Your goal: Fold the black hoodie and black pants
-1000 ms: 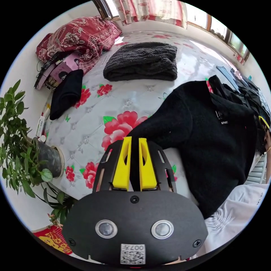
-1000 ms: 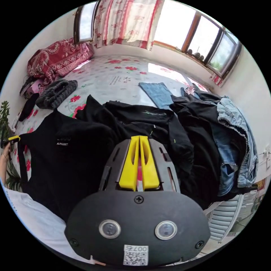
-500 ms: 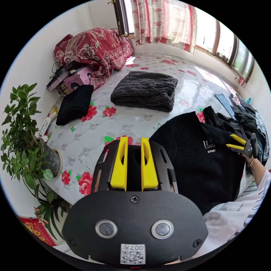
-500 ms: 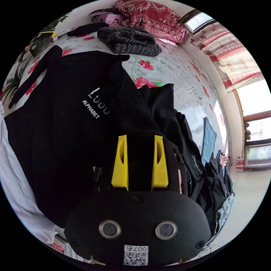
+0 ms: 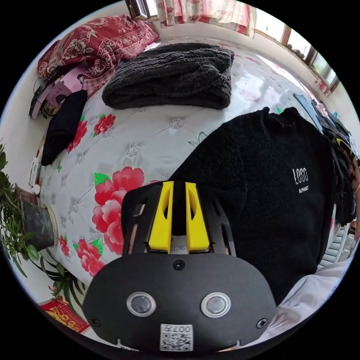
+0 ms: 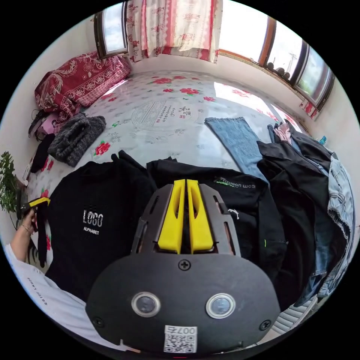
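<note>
Across the white quilted mattress printed with red flowers (image 5: 142, 146), your black fleece hoodie with white chest lettering (image 5: 270, 187) lies spread flat, chest side up, its neck toward the window side. Your left gripper (image 5: 179, 185) has its yellow jaws drawn close together on black fabric at the hoodie's edge, a strip of that cloth showing between them, so it is clamped on the garment. In the right gripper view, your right gripper (image 6: 186, 183) sits over the hoodie's other side with its yellow jaws nearly touching and dark material in the narrow slot; I cannot tell whether cloth is truly pinched there or merely lies behind. That same view shows your left gripper's yellow tips at the far left, held in your hand (image 6: 28, 221). Just beside the hoodie, toward the right, a second black garment with pale lettering (image 6: 232, 195) overlaps a heap of dark clothes and denim (image 6: 318, 202), and I cannot tell which piece there is the black pants. A pair of light blue jeans (image 6: 234, 137) lies flat beyond them. Well apart, near the wall, rest a folded dark grey knitted sweater (image 5: 172, 77), a small folded black garment (image 5: 62, 125) and a red patterned quilt (image 5: 95, 39). A potted green plant (image 5: 22, 225) stands off the mattress edge.
</note>
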`<act>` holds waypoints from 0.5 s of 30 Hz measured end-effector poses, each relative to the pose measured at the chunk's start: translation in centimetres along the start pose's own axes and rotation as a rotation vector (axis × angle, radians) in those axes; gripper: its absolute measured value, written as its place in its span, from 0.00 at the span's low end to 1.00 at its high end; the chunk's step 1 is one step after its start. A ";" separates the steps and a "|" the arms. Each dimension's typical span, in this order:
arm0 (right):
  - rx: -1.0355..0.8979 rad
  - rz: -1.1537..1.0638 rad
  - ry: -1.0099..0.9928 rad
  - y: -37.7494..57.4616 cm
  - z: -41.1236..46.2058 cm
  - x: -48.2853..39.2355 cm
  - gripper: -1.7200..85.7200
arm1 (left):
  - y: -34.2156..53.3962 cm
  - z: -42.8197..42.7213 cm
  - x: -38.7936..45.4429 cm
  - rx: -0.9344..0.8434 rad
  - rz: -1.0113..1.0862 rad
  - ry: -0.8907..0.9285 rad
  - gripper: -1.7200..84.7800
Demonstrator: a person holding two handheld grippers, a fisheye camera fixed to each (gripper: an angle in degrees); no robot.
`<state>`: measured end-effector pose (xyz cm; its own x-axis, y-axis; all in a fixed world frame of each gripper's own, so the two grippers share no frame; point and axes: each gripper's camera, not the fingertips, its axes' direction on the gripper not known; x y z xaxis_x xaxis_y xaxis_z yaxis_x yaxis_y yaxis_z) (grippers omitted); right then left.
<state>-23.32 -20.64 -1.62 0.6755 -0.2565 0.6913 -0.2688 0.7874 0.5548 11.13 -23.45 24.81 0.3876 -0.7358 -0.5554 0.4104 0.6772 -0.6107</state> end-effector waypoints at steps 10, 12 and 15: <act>-0.235 -0.193 -0.111 28.2 -6.4 -1.9 0.14 | 13.7 -7.8 -1.7 0.091 -0.145 0.179 0.09; -0.344 -0.245 -0.096 31.7 -5.3 -2.8 0.14 | 16.2 -8.3 -0.8 0.067 -0.106 0.212 0.09; -0.405 -0.270 -0.057 34.9 -3.5 -2.2 0.12 | 19.6 -8.6 1.1 0.019 -0.005 0.188 0.09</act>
<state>-31.82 9.33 14.55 0.6425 -0.5029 0.5782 0.2069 0.8404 0.5010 12.54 -11.01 7.39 0.2254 -0.7267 -0.6489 0.4282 0.6721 -0.6040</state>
